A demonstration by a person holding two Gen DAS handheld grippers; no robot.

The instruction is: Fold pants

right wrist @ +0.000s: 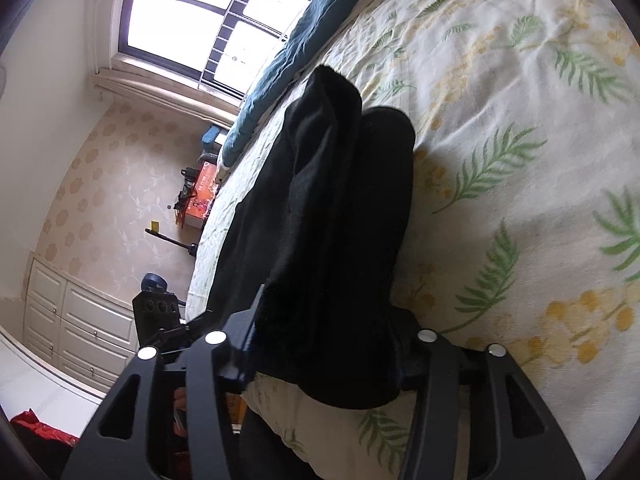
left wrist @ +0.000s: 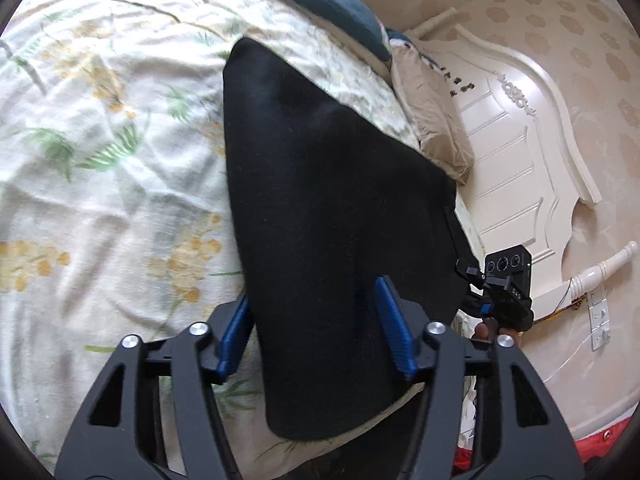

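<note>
Black pants lie on a floral bed sheet, folded lengthwise into a long dark shape. My left gripper is open; its blue pads stand on either side of the near end of the pants. In the right wrist view the pants stretch away with both legs side by side. My right gripper is open, and the cloth lies between its fingers and hides the tips. The other gripper shows at the bed edge in each view.
A teal blanket and a beige pillow lie at the head of the bed by the white headboard. A window, white drawers and an orange box stand beyond the bed edge.
</note>
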